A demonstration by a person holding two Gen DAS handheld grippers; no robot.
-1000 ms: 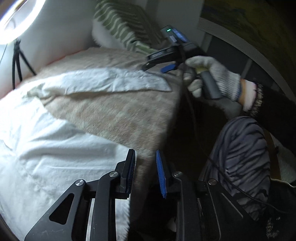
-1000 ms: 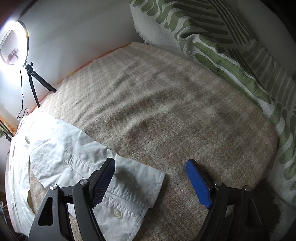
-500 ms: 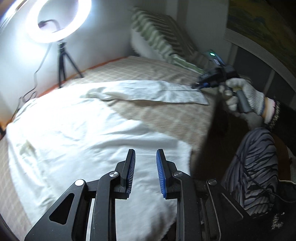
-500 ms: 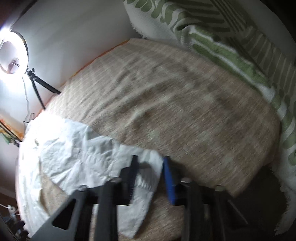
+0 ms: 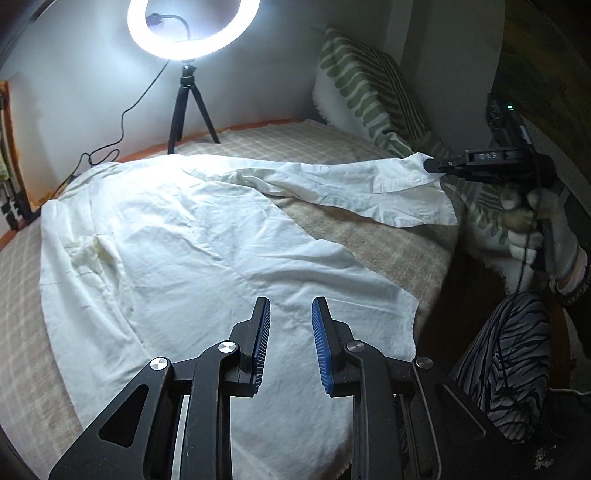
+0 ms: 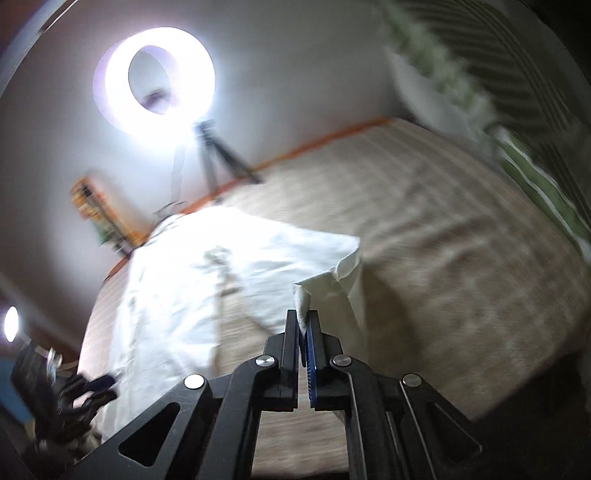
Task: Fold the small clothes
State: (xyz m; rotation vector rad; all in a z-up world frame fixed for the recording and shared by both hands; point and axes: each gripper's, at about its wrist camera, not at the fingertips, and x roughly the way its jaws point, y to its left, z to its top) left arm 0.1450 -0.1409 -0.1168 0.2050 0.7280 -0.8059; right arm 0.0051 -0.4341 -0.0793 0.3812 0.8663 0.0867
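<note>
**Now: shirt cuff gripped and lifted at the right**

Here a white shirt (image 5: 192, 236) is seen spread over a beige checked blanket (image 5: 391, 236) on a bed. One sleeve (image 5: 354, 184) is stretched out to the right side of the left wrist view, and its cuff end is raised off the blanket. The cuff is pinched by the right gripper (image 5: 430, 165), which is held in a gloved hand (image 5: 535, 221). In the right wrist view, the right gripper (image 6: 303, 325) is seen with its jaws pressed together on a fold of the white cloth; the jaws were closed just now, w/ the cloth between them. This view is blurred.

The left gripper (image 5: 290, 325) is hung over the lower part of the shirt, near the hem. A narrow gap is kept between its blue pads (image 5: 319, 343), and nothing is held in it. Whether the tips touch the cloth cannot be told.

At the back, a lit ring lamp (image 5: 192, 26) on a small tripod (image 5: 190, 110) is placed by the wall. A pillow w/ green stripes (image 5: 365, 99) is leaned at the head of the bed. Striped trousers (image 5: 509, 362) of the person are seen at the right edge.
</note>
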